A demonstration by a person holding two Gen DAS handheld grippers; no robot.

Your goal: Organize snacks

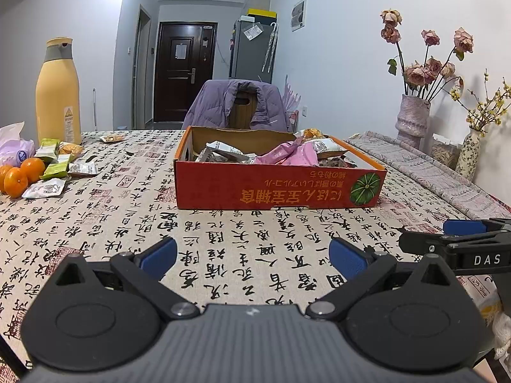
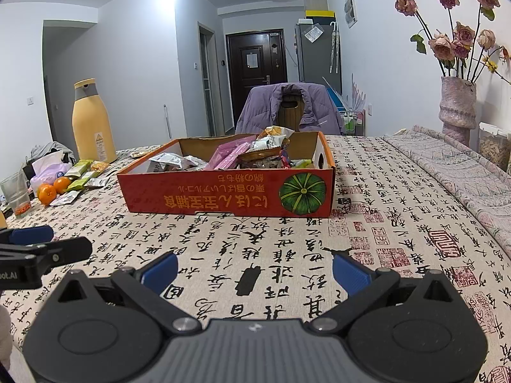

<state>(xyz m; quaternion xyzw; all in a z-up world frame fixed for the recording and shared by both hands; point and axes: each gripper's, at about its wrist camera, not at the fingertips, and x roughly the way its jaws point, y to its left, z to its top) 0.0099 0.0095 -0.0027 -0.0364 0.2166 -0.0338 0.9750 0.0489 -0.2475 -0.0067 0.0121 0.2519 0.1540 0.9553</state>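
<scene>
Leftward, loose snack packets (image 1: 52,166) lie at the frame's left edge, probably light, crinkly and slippery; pinch a sealed edge. Centre: red box (image 1: 278,188). Left gripper (image 1: 252,253) and right gripper (image 2: 254,269) gape empty.

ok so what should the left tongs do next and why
Probably swing the left tongs toward the loose snack packets at far left, beside the oranges. Both tongs are open and empty, the red cardboard box already holds snacks, and those packets lie outside it.
</scene>
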